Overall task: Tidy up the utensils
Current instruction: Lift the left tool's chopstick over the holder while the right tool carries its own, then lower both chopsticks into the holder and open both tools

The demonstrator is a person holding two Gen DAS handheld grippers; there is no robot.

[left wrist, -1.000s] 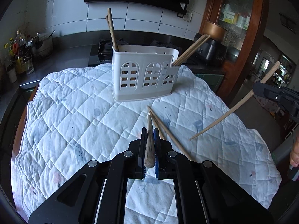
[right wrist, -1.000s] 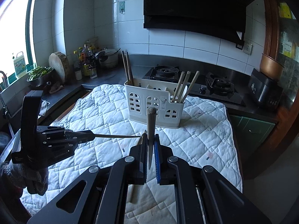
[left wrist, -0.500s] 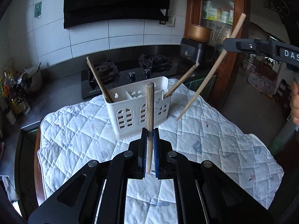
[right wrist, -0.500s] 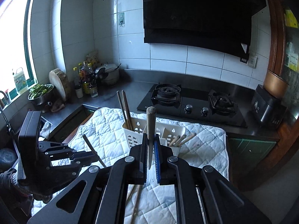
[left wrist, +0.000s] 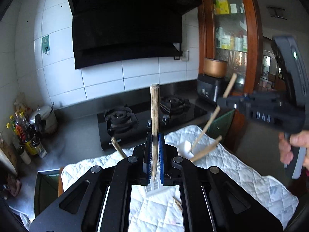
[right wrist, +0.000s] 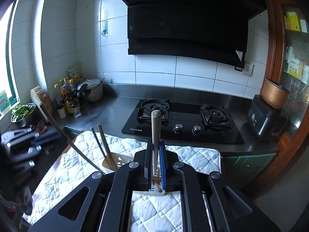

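In the left wrist view my left gripper is shut on a wooden chopstick that stands upright between its blue pads. The white utensil holder lies mostly hidden behind its jaws, with chopsticks leaning out of it. At the right, my right gripper holds a slanted chopstick whose tip points down at the holder. In the right wrist view my right gripper is shut on its chopstick above the holder. My blurred left gripper shows at the left.
A white quilted cloth covers the table, and a loose chopstick lies on it. Behind it is a black gas hob under a range hood. Bottles and a pot stand at the left, a rice cooker at the right.
Both grippers rose with their chopsticks and came in over the holder, which now sits mostly hidden under the jaws. The left chopstick swung from lying forward to upright.
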